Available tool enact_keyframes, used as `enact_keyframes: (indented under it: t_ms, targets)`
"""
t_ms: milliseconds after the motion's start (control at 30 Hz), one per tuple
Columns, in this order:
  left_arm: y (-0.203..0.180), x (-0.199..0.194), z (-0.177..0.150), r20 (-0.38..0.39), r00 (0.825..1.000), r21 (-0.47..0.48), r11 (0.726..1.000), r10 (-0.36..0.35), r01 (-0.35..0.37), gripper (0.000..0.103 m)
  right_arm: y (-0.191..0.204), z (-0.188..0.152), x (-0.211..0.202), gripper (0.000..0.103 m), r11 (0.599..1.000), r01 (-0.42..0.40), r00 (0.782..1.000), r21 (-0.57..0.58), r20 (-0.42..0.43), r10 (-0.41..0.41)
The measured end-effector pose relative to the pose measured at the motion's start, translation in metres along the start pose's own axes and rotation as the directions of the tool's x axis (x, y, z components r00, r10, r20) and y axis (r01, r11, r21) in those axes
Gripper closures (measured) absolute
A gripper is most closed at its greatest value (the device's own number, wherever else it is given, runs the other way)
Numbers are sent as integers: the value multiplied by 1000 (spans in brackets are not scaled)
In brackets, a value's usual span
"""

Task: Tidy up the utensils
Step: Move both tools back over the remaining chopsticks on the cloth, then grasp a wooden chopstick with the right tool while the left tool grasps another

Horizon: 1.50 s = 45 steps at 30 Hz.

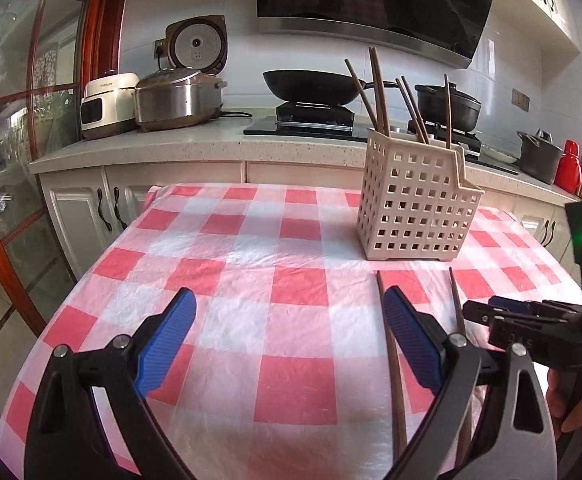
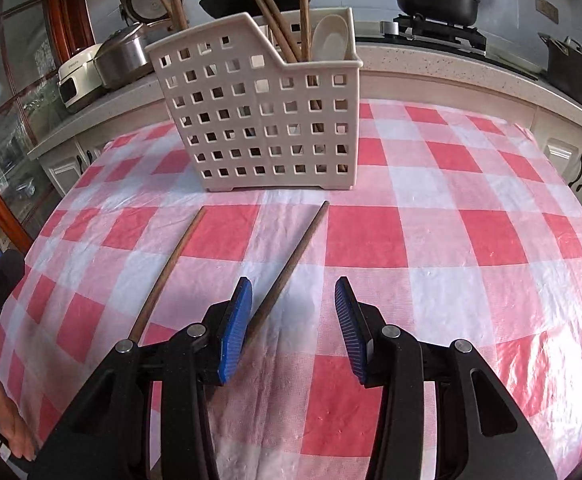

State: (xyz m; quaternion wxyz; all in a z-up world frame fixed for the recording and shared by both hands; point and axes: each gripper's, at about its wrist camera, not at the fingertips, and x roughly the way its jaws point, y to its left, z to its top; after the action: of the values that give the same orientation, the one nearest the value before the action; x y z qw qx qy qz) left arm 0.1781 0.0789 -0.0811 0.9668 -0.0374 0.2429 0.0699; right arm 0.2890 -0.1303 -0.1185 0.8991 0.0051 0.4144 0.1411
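Note:
A cream perforated utensil basket (image 1: 415,204) (image 2: 267,120) stands on the checked table and holds several brown chopsticks (image 1: 379,92) (image 2: 267,12) and a white spoon (image 2: 329,38). Two loose brown chopsticks lie on the cloth in front of it: a left one (image 2: 171,264) (image 1: 389,344) and a right one (image 2: 293,260) (image 1: 457,300). My left gripper (image 1: 287,320) is open and empty, hovering left of them. My right gripper (image 2: 295,316) is open, low over the cloth, with the right chopstick's near end between its fingers, by the left pad (image 2: 235,320). It also shows in the left wrist view (image 1: 487,312).
The table has a red-and-white checked plastic cloth (image 1: 251,280) (image 2: 451,240). Behind it runs a kitchen counter (image 1: 171,144) with rice cookers (image 1: 175,96), a wok (image 1: 311,84), a black pot (image 1: 447,106) and a red bottle (image 1: 567,166). A glass door (image 1: 11,140) is at the left.

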Motion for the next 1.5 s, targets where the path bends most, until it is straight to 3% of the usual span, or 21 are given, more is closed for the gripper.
enact_keyframes:
  t_ms: [333,500,667,1033,1200,1333,1500]
  targets:
    - [-7,-2,-6,3,1000,39,999,-6,6,12,17,13,24,61,994,92,995,-56,-36,-94]
    - [2,-1,-6,-5,1000,7,1000,-11,11,12,20,12,24,69,991,108,993,-72,-32,-111]
    - [3,-1,-7,-6,1000,1,1000,-11,11,12,20,9,21,90,990,90,995,-104,-35,-95]
    - [3,0,-8,-9,1000,10,1000,-6,6,11,-8,4,10,96,995,-35,997,-90,-73,28]
    - [-2,1,-9,-17,1000,30,1000,-6,7,11,-2,8,12,96,994,-14,996,-113,-88,4]
    - [-8,7,-8,-55,998,50,998,-28,30,12,3,8,14,96,988,13,997,-151,-76,-25]
    - [-28,29,-2,-158,984,110,989,-82,100,12,5,3,11,97,984,20,997,-175,-66,-32]
